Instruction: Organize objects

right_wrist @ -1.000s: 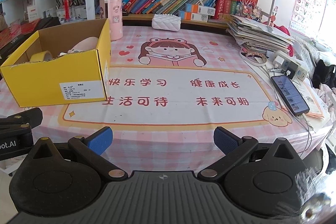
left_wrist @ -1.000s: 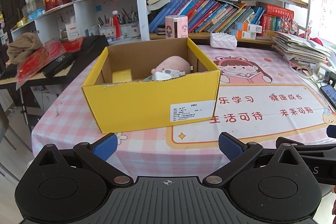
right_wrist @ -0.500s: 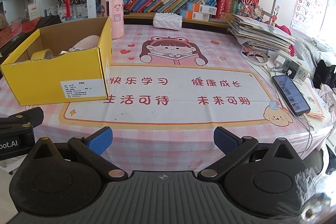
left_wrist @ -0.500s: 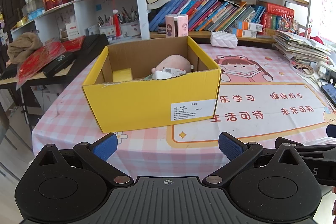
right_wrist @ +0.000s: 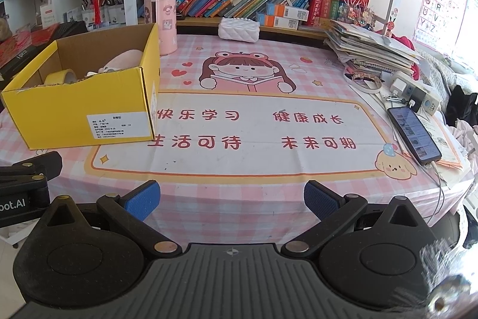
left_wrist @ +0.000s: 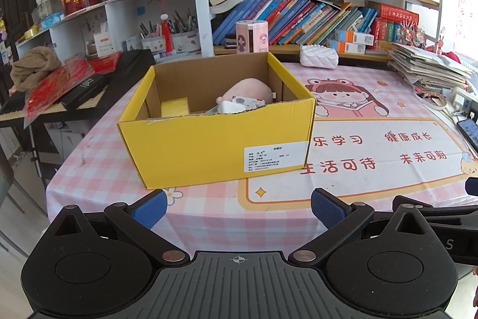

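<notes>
- Hardly anything has moved since a second ago: both grippers hover at the near edge of the desk point(right_wrist: 269, 73), having drifted only a touch, and the yellow box point(left_wrist: 215, 139) sits where it was.
- Left gripper point(left_wrist: 237, 207) and right gripper point(right_wrist: 230, 199) both have their fingers spread wide, holding nothing.
- Everything gathered so far lies inside the box: a pink plush point(left_wrist: 248, 90), a small white gadget point(left_wrist: 239, 103) and a roll of yellow tape point(right_wrist: 61, 77).
- Risk, as I judge it: the phone point(right_wrist: 413, 133) lies close to the desk's right edge with a cable point(right_wrist: 439, 184) trailing off, so a careless reach by the right gripper could snag it.
- Another risk: nudging the light box would slide it.
- Only the right view shows the phone whole and the tape as a roll (the left sees just a yellow block); only the left shows the gadget plainly.
</notes>
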`<state>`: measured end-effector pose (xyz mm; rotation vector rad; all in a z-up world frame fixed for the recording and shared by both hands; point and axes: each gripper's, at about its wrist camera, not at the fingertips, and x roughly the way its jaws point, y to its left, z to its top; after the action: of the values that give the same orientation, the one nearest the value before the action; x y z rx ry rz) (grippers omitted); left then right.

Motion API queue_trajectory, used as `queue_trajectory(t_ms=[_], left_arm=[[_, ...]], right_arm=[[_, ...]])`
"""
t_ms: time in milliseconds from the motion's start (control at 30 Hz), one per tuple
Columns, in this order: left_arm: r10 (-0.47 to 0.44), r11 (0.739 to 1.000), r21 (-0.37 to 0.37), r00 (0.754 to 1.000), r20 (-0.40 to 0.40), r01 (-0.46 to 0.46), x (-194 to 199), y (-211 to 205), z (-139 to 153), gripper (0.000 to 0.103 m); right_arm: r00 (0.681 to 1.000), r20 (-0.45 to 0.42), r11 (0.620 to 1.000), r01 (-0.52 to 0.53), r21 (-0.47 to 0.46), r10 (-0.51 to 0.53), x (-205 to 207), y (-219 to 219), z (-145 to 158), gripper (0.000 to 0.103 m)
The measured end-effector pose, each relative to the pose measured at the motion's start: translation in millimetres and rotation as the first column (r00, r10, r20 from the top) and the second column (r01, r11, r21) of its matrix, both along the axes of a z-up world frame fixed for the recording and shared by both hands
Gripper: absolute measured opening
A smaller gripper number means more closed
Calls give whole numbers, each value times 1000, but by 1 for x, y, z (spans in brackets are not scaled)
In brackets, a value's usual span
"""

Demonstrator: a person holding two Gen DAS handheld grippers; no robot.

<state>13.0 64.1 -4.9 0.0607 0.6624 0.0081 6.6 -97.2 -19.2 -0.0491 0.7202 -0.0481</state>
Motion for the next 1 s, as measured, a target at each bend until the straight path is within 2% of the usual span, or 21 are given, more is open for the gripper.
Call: queue_trajectory(t_ms=[1000], left_arm=[[-18,1000,-8,1000,-2,18,0,-6,1,103]], right_arm=[[1000,15,1000,18,0,-18,-6,-6,8,103]])
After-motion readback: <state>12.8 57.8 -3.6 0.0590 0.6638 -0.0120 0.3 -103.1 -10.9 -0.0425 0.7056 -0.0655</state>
